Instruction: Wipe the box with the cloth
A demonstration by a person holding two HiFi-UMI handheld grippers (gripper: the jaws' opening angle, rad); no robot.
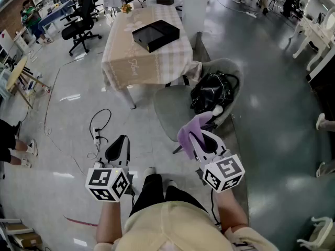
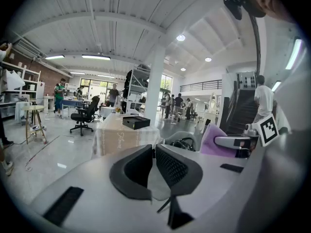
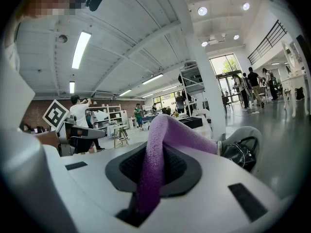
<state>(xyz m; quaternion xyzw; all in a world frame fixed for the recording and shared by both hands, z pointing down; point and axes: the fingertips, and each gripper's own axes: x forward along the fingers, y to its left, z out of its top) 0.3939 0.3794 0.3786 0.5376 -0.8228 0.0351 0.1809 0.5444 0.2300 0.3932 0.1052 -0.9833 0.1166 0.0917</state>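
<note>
Stands well back from the table (image 1: 121, 61), both arms out in front. Pinches the purple cloth (image 3: 156, 144) firmly in the right gripper (image 1: 203, 136), with the pads clamped on it and a loop of the fabric arching up over the tips and flopping away to the right. Carries the left gripper (image 1: 121, 140) alongside, apart from the right one, with the jaws pressed together on nothing. Points both grippers forward and a little downward, out over the grey floor.

Spots the box (image 1: 155, 34) up ahead: black, flat, lying on the checked tablecloth, past the middle of the table and close to its right edge, turned at an angle to the edges. Well apart from both grippers and from the cloth. Catches a second dark box (image 1: 165, 0) on a white table beyond the far edge. Picks out something small and yellow at the far left corner, possibly flowers (image 1: 125, 7), though too small to tell.

Finds a grey chair (image 1: 170, 111) just off the near right corner of the table, with a black bag (image 1: 212, 92) sitting on it. Sees a black cable (image 1: 99, 124) looping on the floor to the left, and a black office chair (image 1: 81, 27) off the table's left edge.
</note>
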